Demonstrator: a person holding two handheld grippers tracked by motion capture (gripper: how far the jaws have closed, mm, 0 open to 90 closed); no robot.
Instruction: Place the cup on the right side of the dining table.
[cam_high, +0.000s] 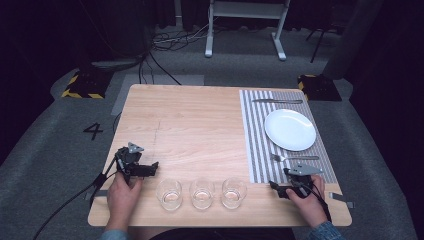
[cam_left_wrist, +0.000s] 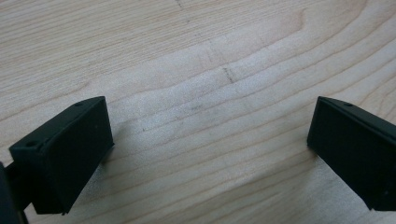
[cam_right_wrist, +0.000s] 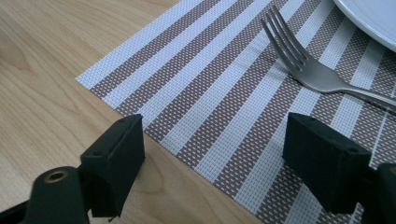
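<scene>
- The three glasses sit in a row along the near edge of the table: the left glass, the middle glass and the right glass, all upright and, as far as I can tell, empty. None is held or touched.
- My left gripper rests on the wood at about 10 o'clock from the left glass, just beside it, jaws pointing toward 3 o'clock. In the left gripper view the jaws stand wide apart with bare table between them: released, grasping nothing.
- My right gripper lies at 3 o'clock from the right glass, near it but apart, tips aimed toward 9 o'clock. In the right gripper view its jaws are spread over the near corner of the striped placemat, holding nothing.
- The fork lies on the mat just ahead of the right jaws, tines toward the mat's left edge, beside the white plate. A knife lies at 12 o'clock from the plate, on the mat's far end.
- I judge the work barely begun: plate, fork and knife are laid on the mat, no glass stands there, and neither tool has closed on anything.
- What is left, as I read it, is to pick a glass, likely the right one as nearest the mat, close on it and carry it over to the setting.
</scene>
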